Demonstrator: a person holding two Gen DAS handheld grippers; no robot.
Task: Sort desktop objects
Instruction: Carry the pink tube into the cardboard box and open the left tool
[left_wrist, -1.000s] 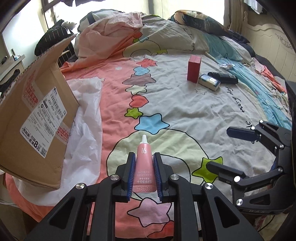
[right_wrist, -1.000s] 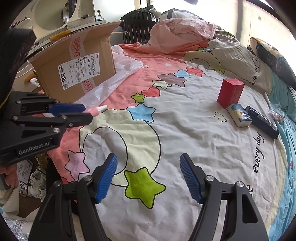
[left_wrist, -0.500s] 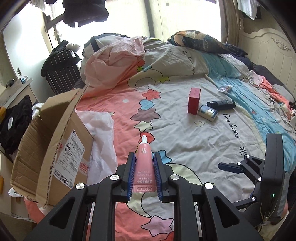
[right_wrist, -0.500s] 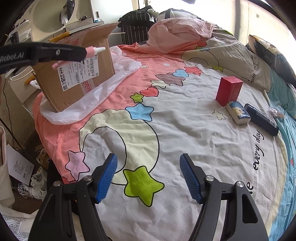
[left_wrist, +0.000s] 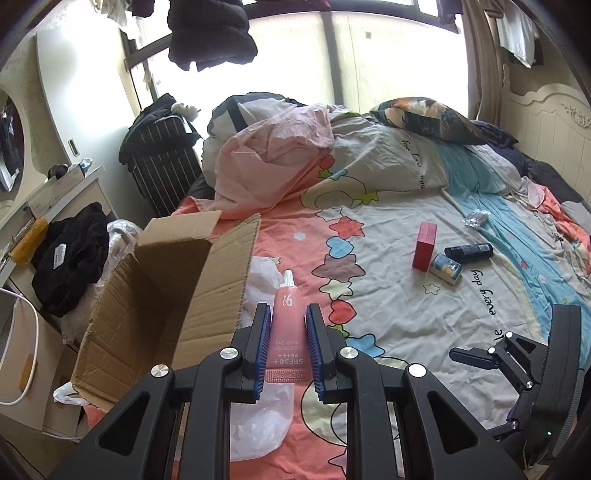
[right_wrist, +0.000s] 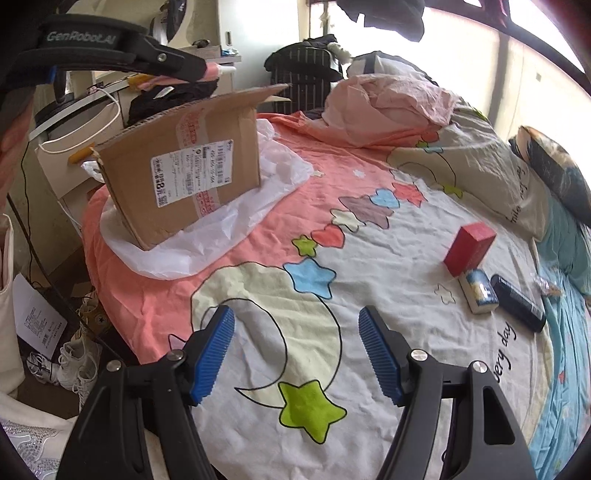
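My left gripper (left_wrist: 285, 325) is shut on a pink sunscreen tube (left_wrist: 286, 332) and holds it high in the air, just right of the open cardboard box (left_wrist: 162, 295). In the right wrist view the left gripper (right_wrist: 207, 72) with the tube (right_wrist: 218, 70) hangs above the box (right_wrist: 184, 170). My right gripper (right_wrist: 295, 350) is open and empty over the bedspread near the bed's front. A red box (right_wrist: 469, 249), a small blue-and-white can (right_wrist: 480, 291) and a black tube (right_wrist: 517, 302) lie together on the bed at the right.
The box stands on a white plastic bag (right_wrist: 207, 243) at the bed's left corner. A pink duvet (left_wrist: 273, 155) and pillow (left_wrist: 424, 118) are piled at the back. A foil wrapper (left_wrist: 476, 218) lies past the black tube. A desk with black clothes (left_wrist: 70, 251) stands left.
My left gripper has risen with the tube and moved left, so the box's open inside now shows below it. The right gripper has stayed open, almost in place.
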